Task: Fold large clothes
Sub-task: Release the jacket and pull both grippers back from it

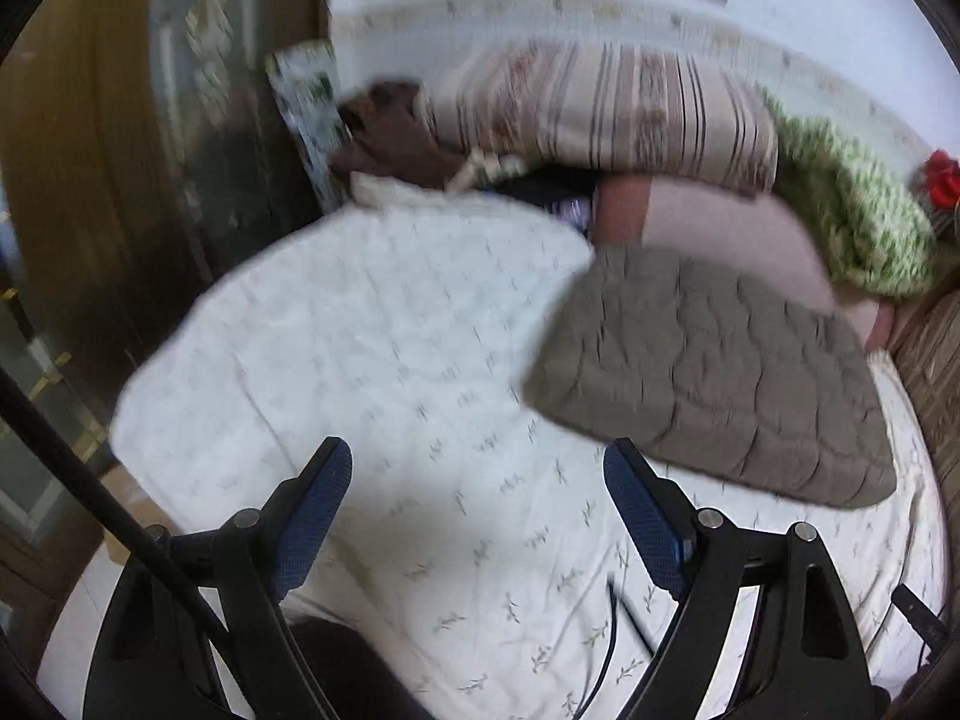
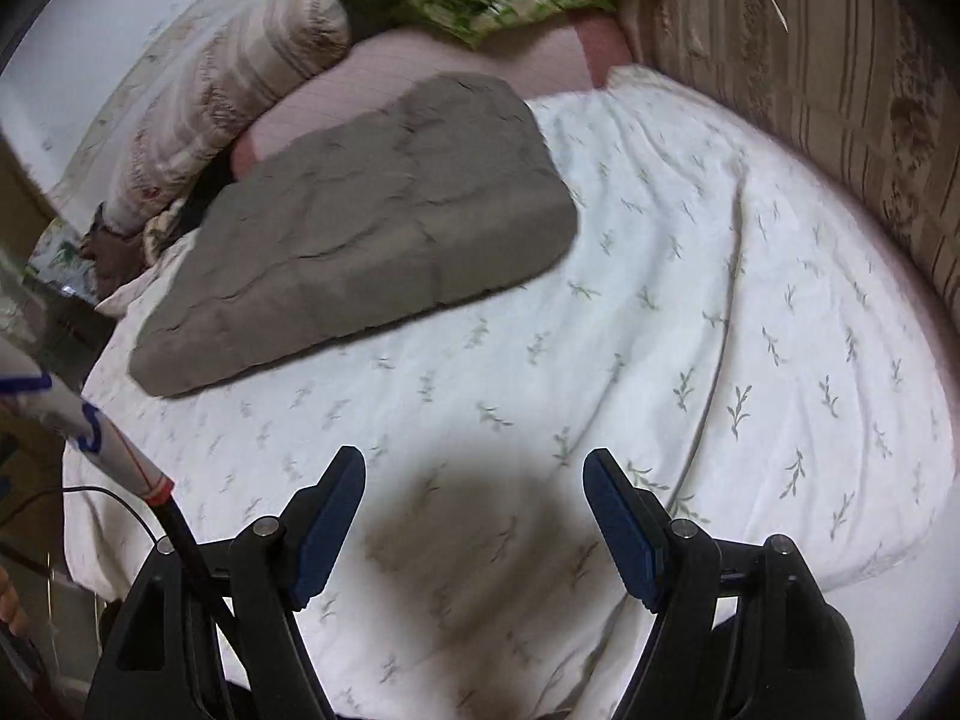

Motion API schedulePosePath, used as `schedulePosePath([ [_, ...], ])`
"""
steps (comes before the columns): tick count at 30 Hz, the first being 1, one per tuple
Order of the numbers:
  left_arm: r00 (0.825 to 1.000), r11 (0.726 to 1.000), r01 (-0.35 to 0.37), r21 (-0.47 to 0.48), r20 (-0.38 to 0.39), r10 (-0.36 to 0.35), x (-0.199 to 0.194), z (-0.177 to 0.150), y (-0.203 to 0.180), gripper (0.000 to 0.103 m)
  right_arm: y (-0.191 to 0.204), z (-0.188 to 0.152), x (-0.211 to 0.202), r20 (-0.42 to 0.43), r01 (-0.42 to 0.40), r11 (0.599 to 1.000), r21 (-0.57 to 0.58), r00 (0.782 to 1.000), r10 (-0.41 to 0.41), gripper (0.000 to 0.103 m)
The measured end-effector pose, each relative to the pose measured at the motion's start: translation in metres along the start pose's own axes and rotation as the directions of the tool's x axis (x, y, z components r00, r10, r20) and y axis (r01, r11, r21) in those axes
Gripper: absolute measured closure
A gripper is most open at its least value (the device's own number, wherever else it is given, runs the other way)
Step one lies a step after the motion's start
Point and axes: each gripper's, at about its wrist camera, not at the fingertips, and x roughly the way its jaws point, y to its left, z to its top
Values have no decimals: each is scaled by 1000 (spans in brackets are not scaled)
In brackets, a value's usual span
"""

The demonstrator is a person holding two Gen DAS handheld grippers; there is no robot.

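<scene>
While both the left gripper [image 1: 477, 468] and right gripper [image 2: 474, 477] hang released and empty, a folded grey quilted garment [image 2: 366, 228] lies beyond them on the white leaf-print bedsheet [image 2: 690, 324].

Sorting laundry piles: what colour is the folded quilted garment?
Grey-brown folded quilted garment; clearest in right wrist view.

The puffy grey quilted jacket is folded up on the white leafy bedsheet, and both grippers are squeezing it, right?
Not quite. The folded grey quilted jacket does lie on the white leafy bedsheet, but the left gripper and right gripper are open and empty, short of it. Both wrist views show this.
</scene>
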Motion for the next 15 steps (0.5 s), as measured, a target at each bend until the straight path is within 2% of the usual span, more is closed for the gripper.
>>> schedulePosePath([
  [3,995,1000,-29,-10,99,30,-41,2,12,17,12,-5,-26,61,6,999,-40,998,-3,24],
  [7,969,995,-96,-21,225,98,-97,-1,33,17,20,-12,-60,127,-10,998,-62,992,18,23],
  [9,956,994,-100,-32,273,105,-120,-4,43,17,22,-16,-82,168,-19,998,-68,985,31,23],
  [13,939,993,-107,-51,323,118,-145,-3,58,17,24,-18,-118,239,-28,995,-92,970,50,20],
  [15,941,991,-121,-49,313,130,-141,-2,59,17,24,-16,-129,261,-25,995,-100,964,51,19],
])
